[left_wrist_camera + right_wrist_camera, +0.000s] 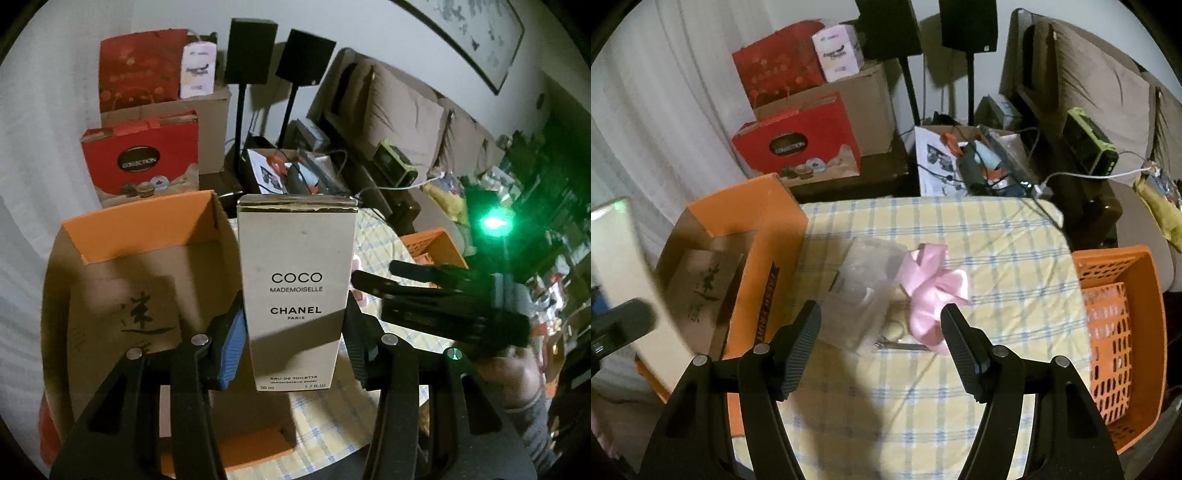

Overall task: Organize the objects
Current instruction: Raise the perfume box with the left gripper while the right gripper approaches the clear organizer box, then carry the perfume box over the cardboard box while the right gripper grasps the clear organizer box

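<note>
left gripper (295,347): ribbed pads clamped on tall matte white perfume box (297,291), upright, held above the orange cardboard box's (147,225) edge | right gripper (881,343): jaws apart, empty, over checked tablecloth (997,236) | beyond: glossy pink ribbon (932,288), orange lattice basket (1123,332)

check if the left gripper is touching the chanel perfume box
Touching: the left wrist view shows the left gripper with both pads pressed against the sides of the Chanel perfume box.
</note>
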`<state>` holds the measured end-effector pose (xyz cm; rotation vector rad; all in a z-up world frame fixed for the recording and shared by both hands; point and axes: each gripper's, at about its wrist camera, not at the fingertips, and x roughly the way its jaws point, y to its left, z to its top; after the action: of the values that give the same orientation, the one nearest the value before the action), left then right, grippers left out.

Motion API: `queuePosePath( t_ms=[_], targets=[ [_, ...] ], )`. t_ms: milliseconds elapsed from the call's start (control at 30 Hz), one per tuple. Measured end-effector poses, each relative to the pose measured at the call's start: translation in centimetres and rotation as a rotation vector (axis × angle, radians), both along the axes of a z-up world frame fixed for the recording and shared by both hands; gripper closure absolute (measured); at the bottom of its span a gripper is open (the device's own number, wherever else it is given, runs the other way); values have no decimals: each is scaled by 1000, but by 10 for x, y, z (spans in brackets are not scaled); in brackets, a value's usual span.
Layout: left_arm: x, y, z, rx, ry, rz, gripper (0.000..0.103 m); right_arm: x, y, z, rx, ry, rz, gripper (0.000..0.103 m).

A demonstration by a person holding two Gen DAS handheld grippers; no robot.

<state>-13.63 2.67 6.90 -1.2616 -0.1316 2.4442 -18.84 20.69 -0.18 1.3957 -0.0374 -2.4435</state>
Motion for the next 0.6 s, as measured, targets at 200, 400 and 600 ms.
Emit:
queuePosePath(
  t_ms=[200, 400, 600],
  targets=[
    [6, -22, 0, -8, 0, 32, 58, -19, -18, -27, -32, -77, -33, 34],
    [10, -42, -6, -19, -3, 66, 58, -36, -36, -55, -16, -133, -73, 34],
    [15, -62, -16, -21, -9, 98, 58, -50, -38, -77, -25, -189, -135, 32]
  ],
)
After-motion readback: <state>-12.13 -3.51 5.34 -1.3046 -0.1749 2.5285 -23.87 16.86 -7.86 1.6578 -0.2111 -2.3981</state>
